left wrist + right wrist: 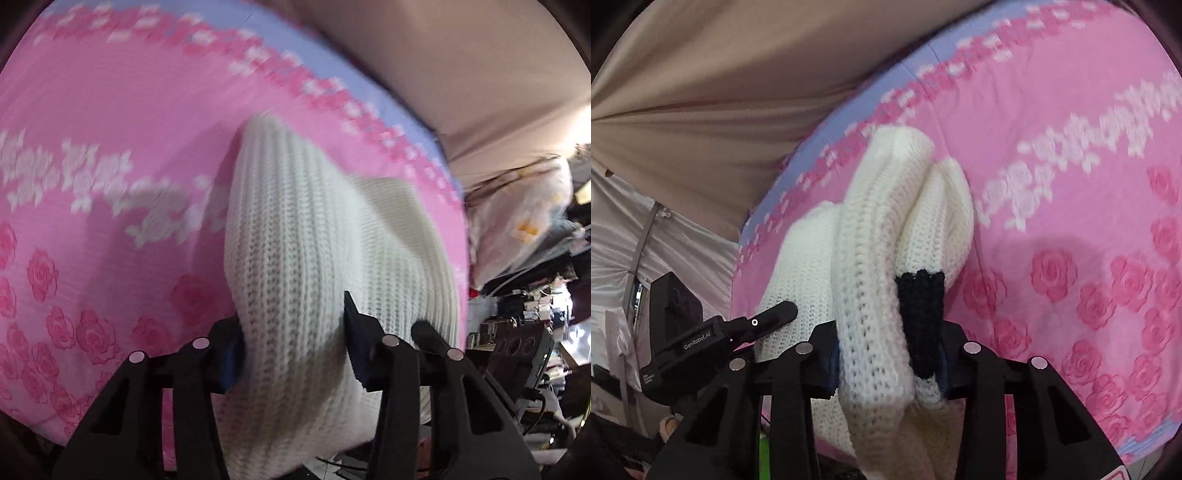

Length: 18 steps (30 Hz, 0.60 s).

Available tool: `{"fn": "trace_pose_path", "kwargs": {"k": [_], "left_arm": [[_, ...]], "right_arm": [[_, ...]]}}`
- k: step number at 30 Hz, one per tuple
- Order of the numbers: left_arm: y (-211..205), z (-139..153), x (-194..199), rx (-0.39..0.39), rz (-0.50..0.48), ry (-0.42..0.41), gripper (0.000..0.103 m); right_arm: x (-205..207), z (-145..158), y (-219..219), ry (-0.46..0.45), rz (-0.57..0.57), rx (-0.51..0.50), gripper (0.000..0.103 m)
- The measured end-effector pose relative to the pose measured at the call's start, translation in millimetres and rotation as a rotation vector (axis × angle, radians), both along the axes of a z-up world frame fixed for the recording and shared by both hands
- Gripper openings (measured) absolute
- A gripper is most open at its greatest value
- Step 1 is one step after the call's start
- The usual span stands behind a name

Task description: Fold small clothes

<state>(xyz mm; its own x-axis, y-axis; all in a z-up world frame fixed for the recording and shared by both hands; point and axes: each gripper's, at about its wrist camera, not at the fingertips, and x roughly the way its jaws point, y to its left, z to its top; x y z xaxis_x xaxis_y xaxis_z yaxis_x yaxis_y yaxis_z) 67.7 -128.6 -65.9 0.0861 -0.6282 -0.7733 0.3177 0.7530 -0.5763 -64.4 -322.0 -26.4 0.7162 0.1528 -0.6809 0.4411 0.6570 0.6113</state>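
The left gripper [291,332] and right gripper [888,354] are each clamping a bunched fold of the white knit garment [295,229], lifting it off the pink bedspread [110,129] near the bed's far edge (thick folds risk slipping out unevenly, skewing the fold).

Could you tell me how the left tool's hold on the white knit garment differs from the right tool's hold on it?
The left tool closes on plain white ribbed fabric of the white knit garment, while the right tool closes on a bunched part that includes a black knit band. The left tool's fabric spreads in one broad sheet; the right tool's is gathered into thick rolls. Both pinch the same garment above the pink floral bedspread.
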Motion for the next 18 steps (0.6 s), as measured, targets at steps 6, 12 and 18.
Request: {"fn": "trace_pose_path", "kwargs": {"k": [6, 12, 18], "left_arm": [[-34.5, 33.3, 1.6, 0.023, -0.018, -0.155, 0.061], [-28.0, -32.5, -1.0, 0.204, 0.032, -0.031, 0.062], [-15.8, -47.4, -20.0, 0.216, 0.023, 0.023, 0.065]], "right_arm": [[9.4, 11.7, -30.2, 0.052, 0.031, -0.159, 0.046], [-23.6, -58.5, -46.9, 0.173, -0.032, 0.022, 0.049], [-41.3, -72.5, -34.3, 0.194, -0.026, 0.080, 0.059]]}}
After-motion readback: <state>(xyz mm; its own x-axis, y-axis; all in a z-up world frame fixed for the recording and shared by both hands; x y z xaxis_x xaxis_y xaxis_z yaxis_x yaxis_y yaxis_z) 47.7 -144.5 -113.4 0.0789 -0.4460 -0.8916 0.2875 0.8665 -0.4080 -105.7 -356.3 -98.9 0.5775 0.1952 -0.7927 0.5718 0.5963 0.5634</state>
